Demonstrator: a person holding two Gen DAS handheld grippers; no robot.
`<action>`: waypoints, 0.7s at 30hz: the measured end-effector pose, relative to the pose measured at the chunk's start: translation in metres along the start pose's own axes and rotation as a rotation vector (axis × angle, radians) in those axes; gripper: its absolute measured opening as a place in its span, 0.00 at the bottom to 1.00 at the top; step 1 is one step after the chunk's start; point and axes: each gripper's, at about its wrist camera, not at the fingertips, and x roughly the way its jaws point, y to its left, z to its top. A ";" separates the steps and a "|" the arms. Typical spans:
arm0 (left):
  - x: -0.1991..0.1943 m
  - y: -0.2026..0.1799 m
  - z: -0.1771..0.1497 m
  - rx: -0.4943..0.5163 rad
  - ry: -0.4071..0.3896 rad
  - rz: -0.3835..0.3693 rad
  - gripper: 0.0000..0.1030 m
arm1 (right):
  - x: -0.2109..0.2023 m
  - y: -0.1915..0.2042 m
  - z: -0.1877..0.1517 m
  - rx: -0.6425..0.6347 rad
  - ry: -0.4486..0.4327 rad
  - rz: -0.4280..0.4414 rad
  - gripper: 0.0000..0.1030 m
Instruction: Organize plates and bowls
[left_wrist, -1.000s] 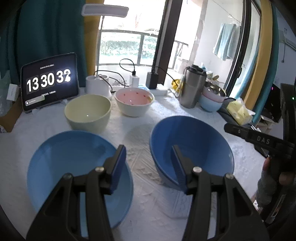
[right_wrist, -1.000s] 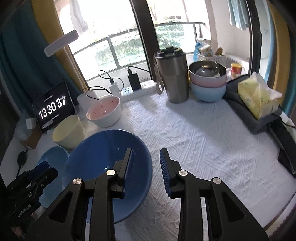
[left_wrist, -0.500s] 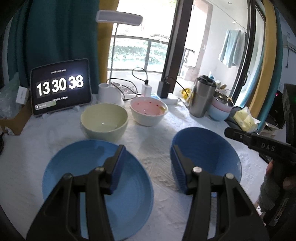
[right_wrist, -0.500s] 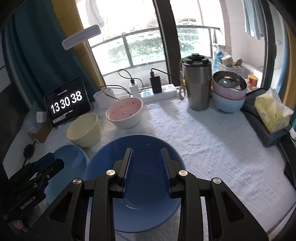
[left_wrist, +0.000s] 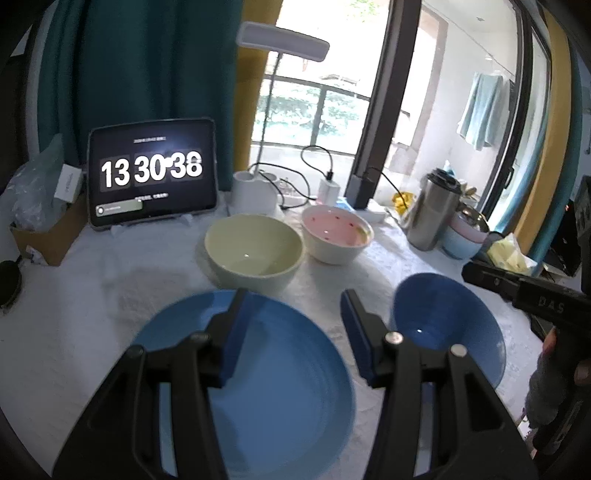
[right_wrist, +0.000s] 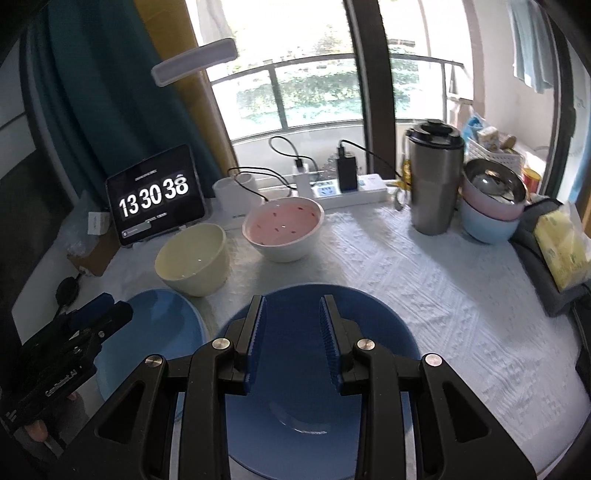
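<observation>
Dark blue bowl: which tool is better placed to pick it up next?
Right. The right tool hangs open directly over the dark blue bowl, its fingers framing the inside. The left tool, also open, sits over the light blue plate, with the bowl off to its right.

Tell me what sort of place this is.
Likely a home, a table by a balcony window. Household bowls, a yellow bowl and a pink bowl, stand on a white tablecloth beside a steel tumbler; a towel hangs outside.

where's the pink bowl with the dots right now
In the right wrist view the pink bowl sits at the back of the table, right of the cream bowl and left of the steel tumbler.
</observation>
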 end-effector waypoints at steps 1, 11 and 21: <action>0.000 0.003 0.001 -0.003 -0.001 0.004 0.50 | 0.001 0.003 0.001 -0.004 0.001 0.004 0.31; 0.007 0.032 0.014 -0.023 -0.013 0.048 0.50 | 0.021 0.029 0.015 -0.033 0.020 0.055 0.31; 0.018 0.062 0.028 -0.051 -0.009 0.070 0.50 | 0.046 0.049 0.030 -0.035 0.058 0.084 0.31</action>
